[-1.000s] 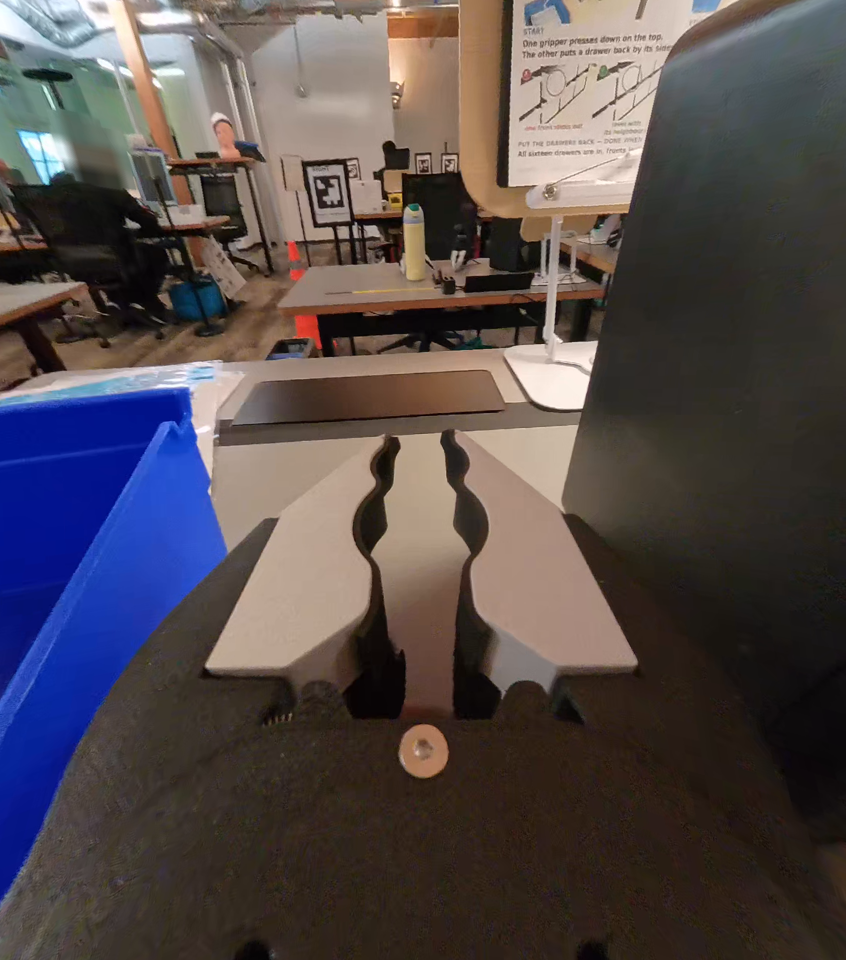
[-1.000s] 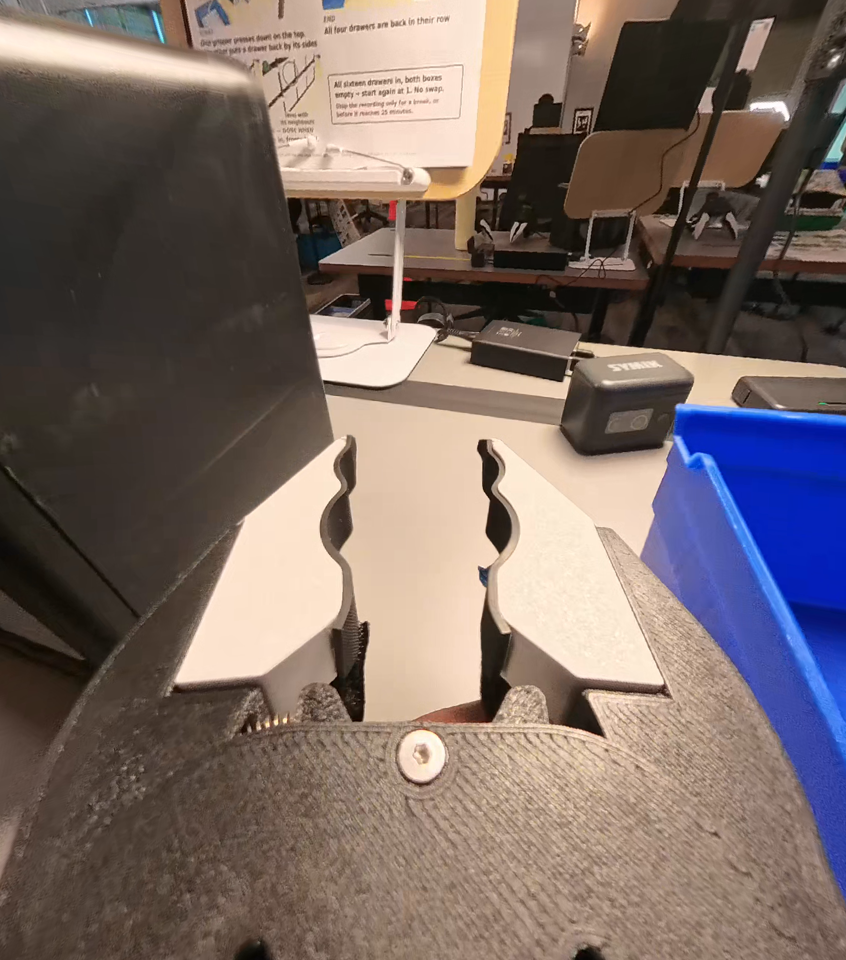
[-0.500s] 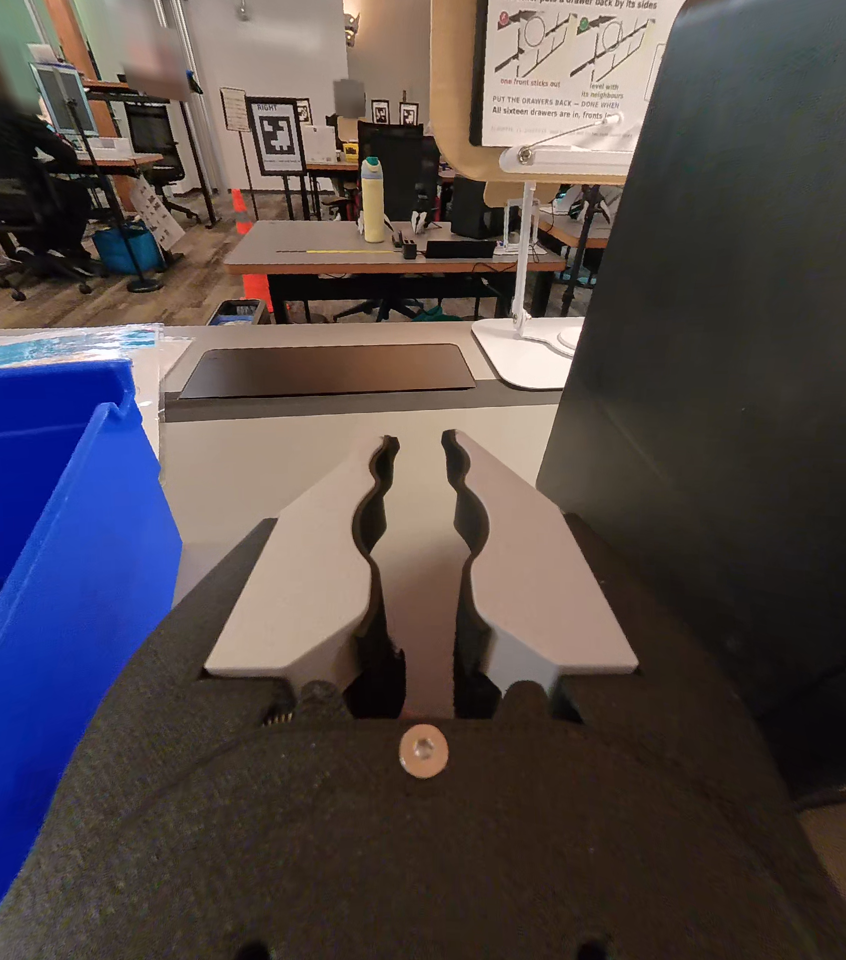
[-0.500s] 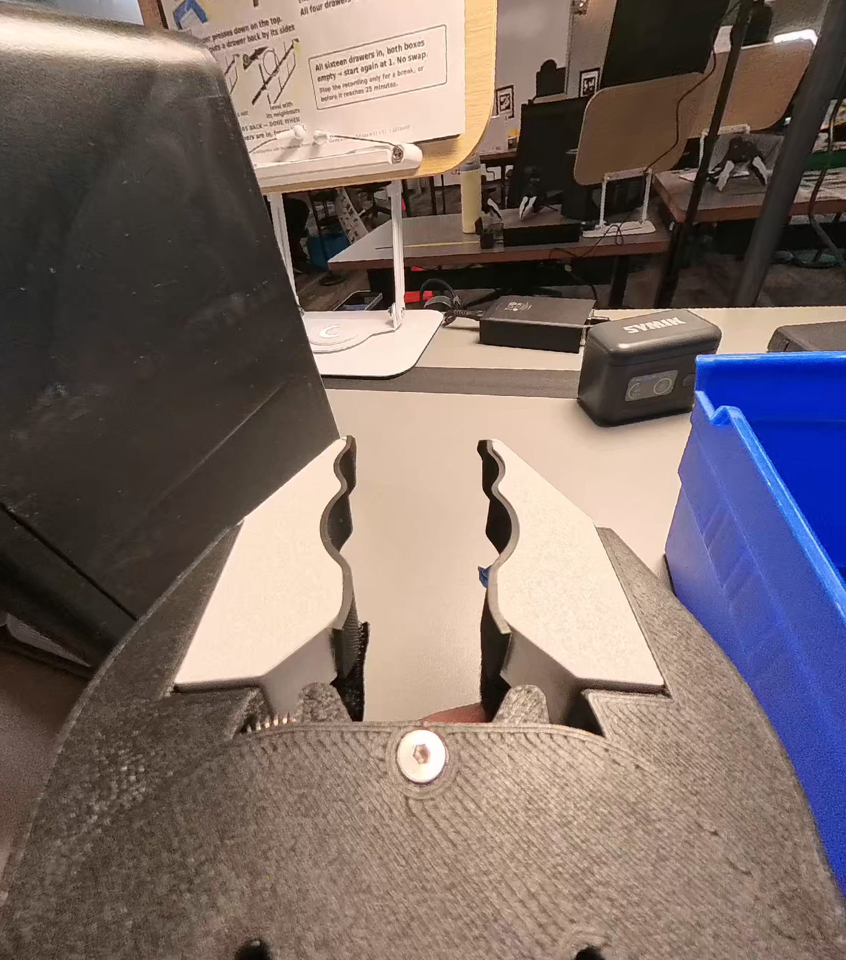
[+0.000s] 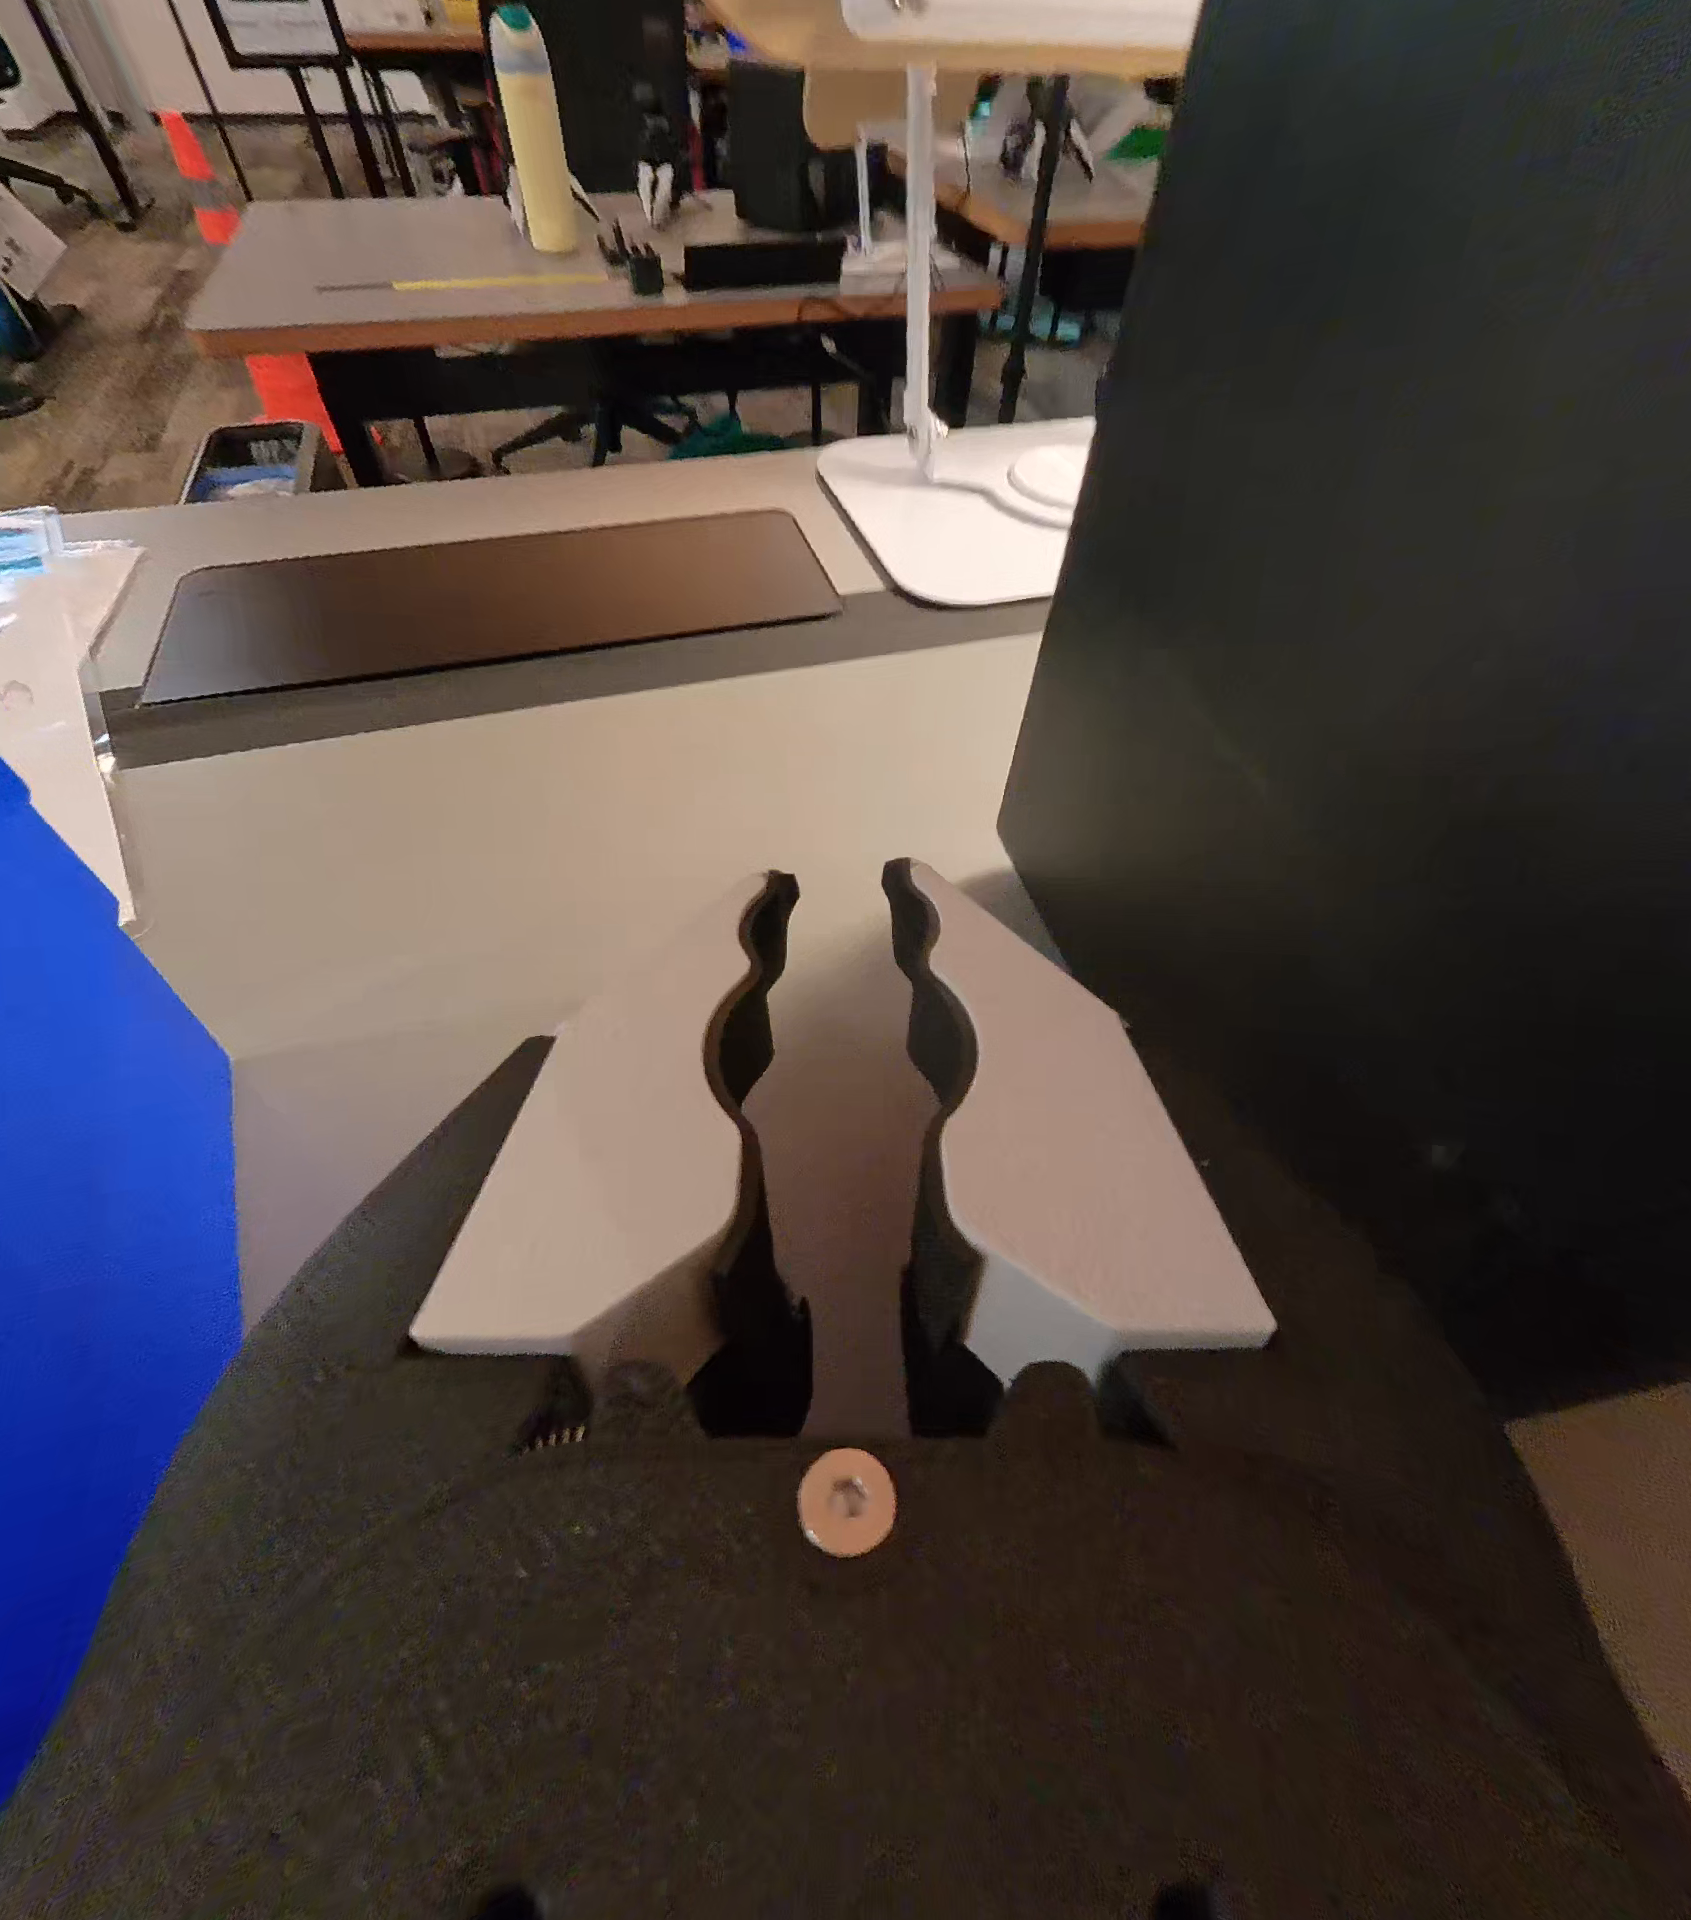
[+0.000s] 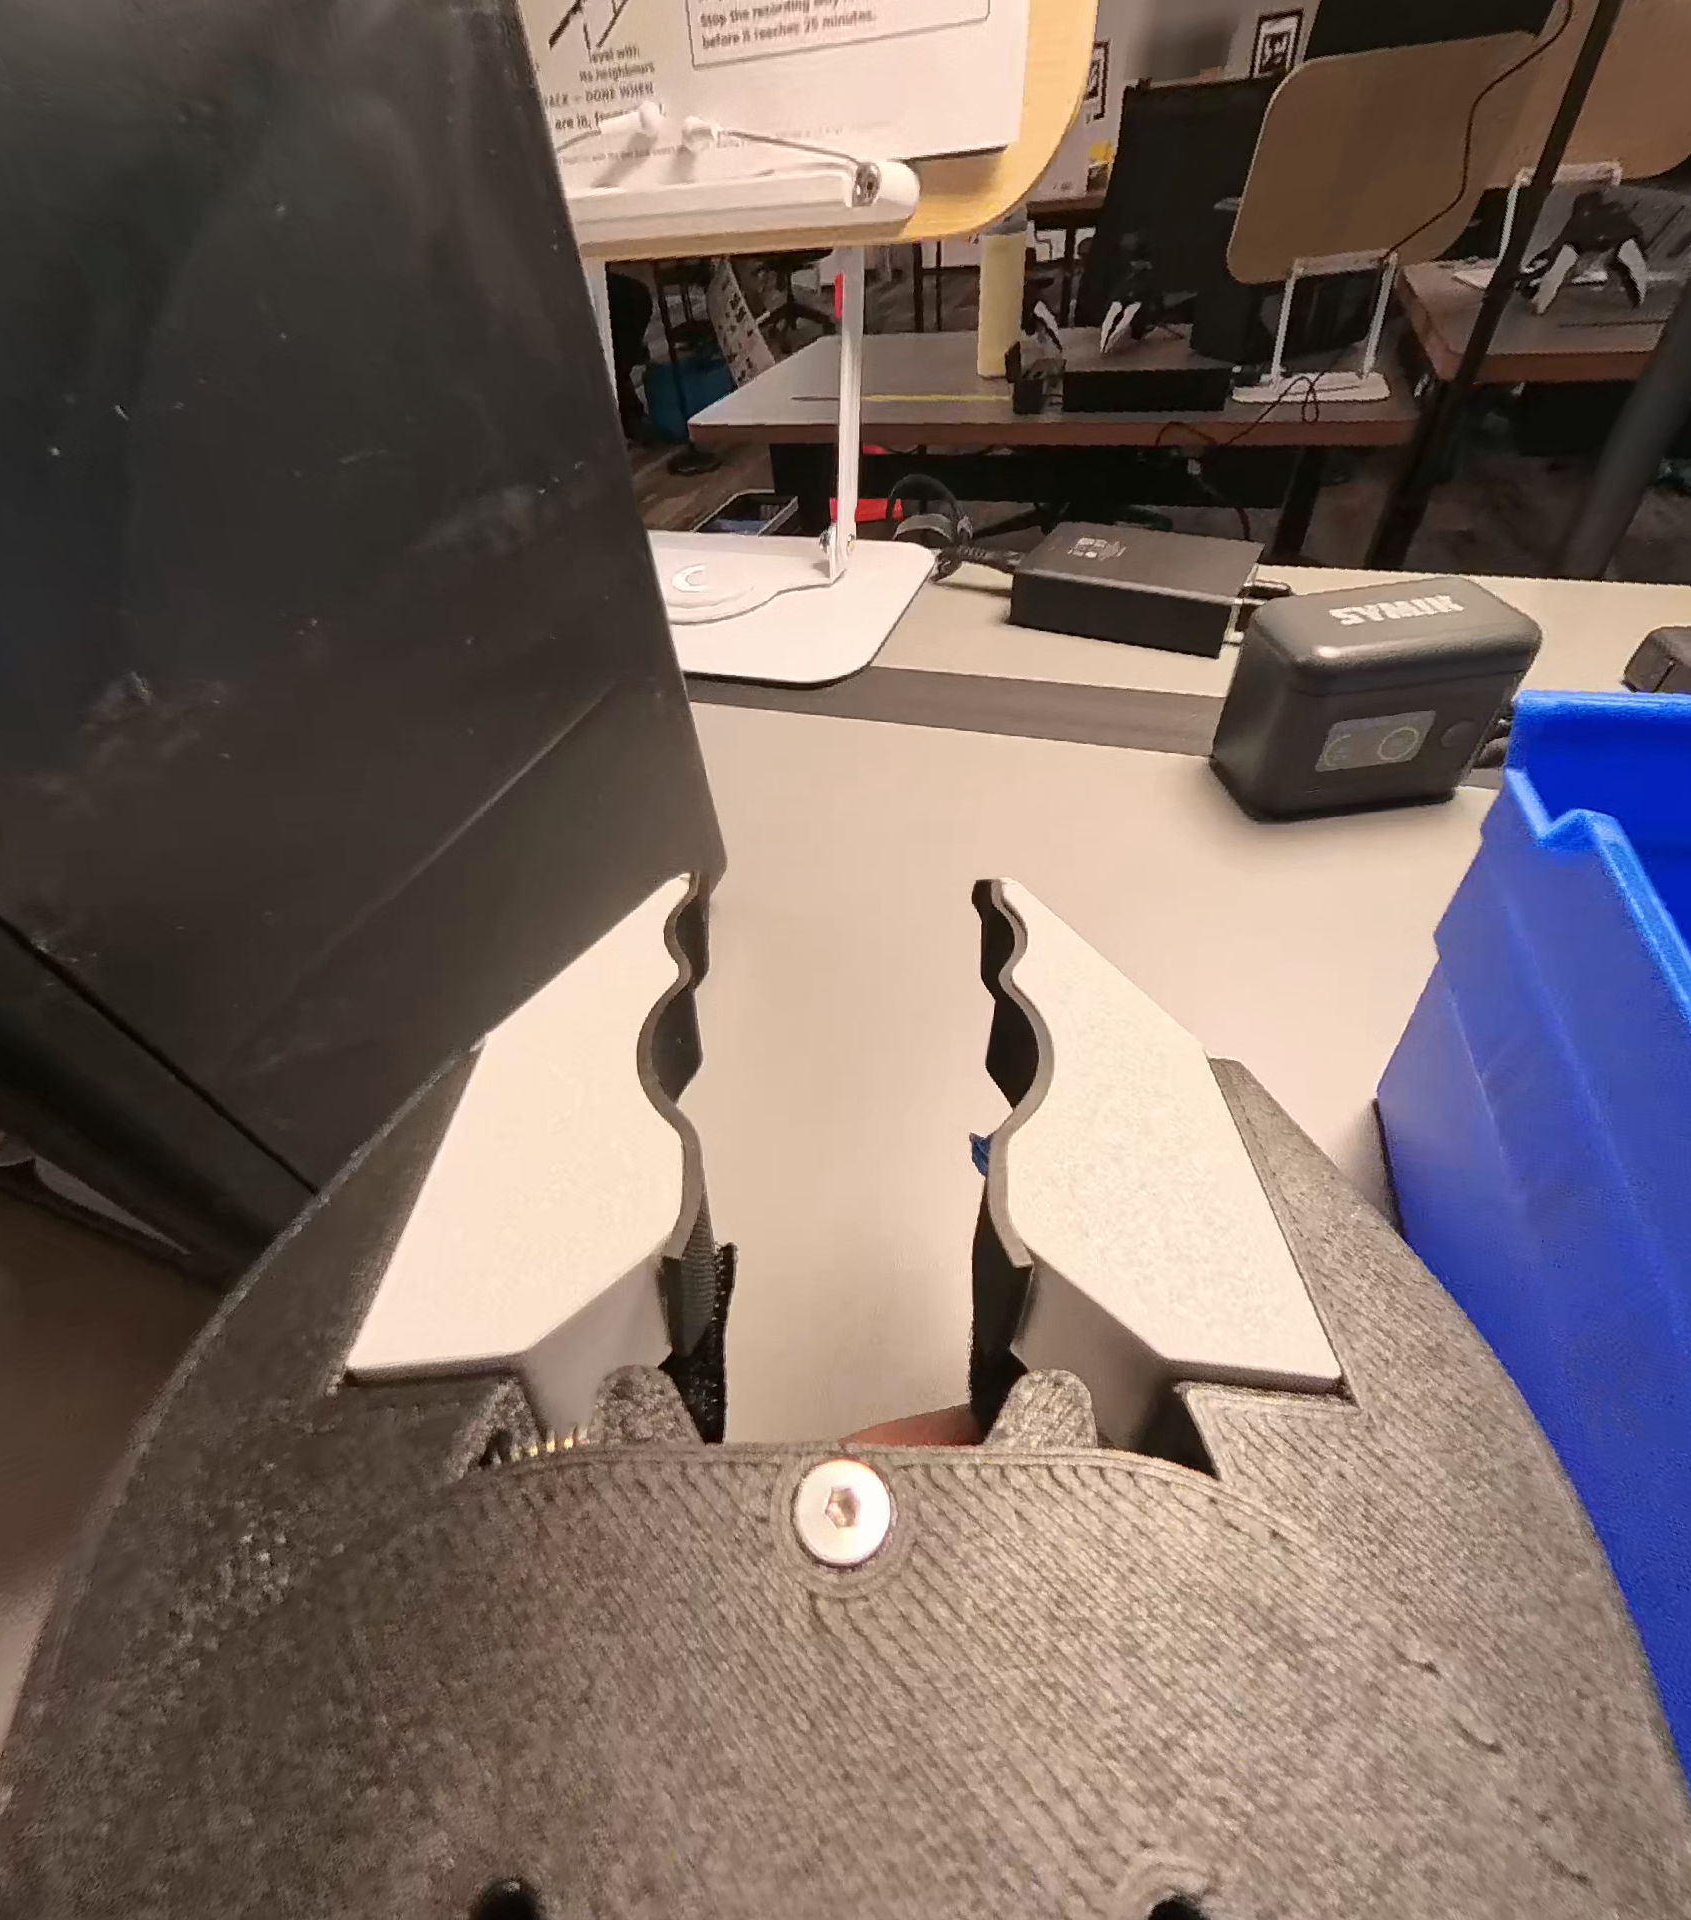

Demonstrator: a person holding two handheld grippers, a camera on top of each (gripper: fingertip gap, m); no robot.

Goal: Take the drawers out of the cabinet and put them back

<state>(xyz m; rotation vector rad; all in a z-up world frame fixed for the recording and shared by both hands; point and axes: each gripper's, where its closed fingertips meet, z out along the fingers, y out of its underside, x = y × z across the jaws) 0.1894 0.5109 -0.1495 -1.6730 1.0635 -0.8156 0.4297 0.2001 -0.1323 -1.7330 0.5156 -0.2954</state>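
Observation:
The black cabinet (image 5: 1443, 623) fills the right side of the left wrist view; I see only its plain side wall, no drawers. My left gripper (image 5: 839, 881) hovers over the pale table just left of it, jaws a little apart with nothing between them. In the right wrist view the cabinet (image 6: 249, 520) fills the left side. My right gripper (image 6: 836, 894) is open and empty beside it, its left fingertip (image 6: 685, 904) right at the cabinet's lower corner.
A blue bin (image 5: 20, 1143) stands left of the left gripper, another blue bin (image 6: 1630, 1091) right of the right gripper. Behind are a black mat (image 5: 488, 592), a white lamp base (image 5: 945, 520), a black power brick (image 6: 1132, 592) and a dark grey box (image 6: 1371, 707).
Both grippers have tilted downward and moved forward along the cabinet's sides. The right jaws have opened slightly wider. The left jaws keep their narrow gap.

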